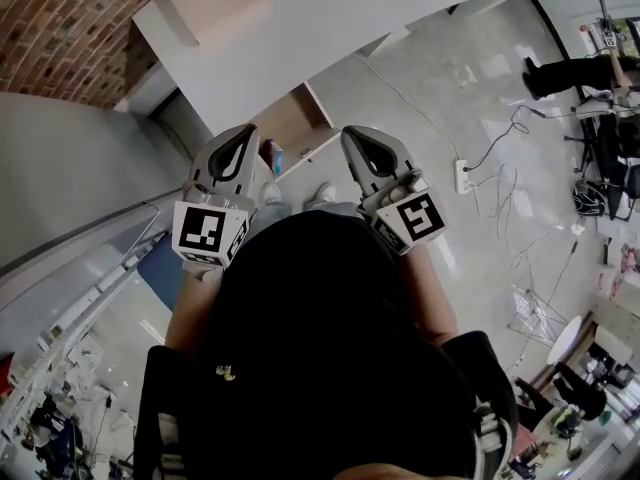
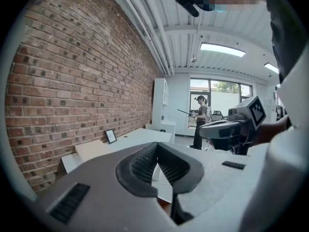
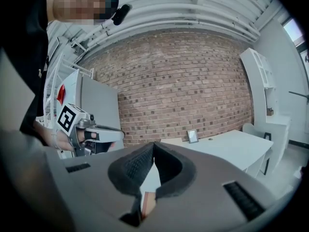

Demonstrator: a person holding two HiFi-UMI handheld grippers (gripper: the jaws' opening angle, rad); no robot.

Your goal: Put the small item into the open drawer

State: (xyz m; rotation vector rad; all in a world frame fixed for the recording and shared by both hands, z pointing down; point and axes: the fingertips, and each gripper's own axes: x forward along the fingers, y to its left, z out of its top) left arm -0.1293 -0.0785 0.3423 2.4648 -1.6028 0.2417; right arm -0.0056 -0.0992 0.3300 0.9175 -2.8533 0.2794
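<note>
Progress: we hold left gripper (image 1: 245,134) and right gripper (image 1: 356,134) clenched on nothing, at chest height above the drawer (image 1: 292,118) | item (image 1: 273,156) lies at the drawer's near left corner; inside or just beside, we cannot tell | room: desk (image 1: 300,28) overhangs the drawer's back, wall (image 1: 60,38) to the left, open floor (image 1: 440,88) to the right

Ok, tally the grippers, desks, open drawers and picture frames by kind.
grippers: 2 (left gripper, right gripper)
white desk: 1
open drawer: 1
picture frame: 1
total: 5
</note>
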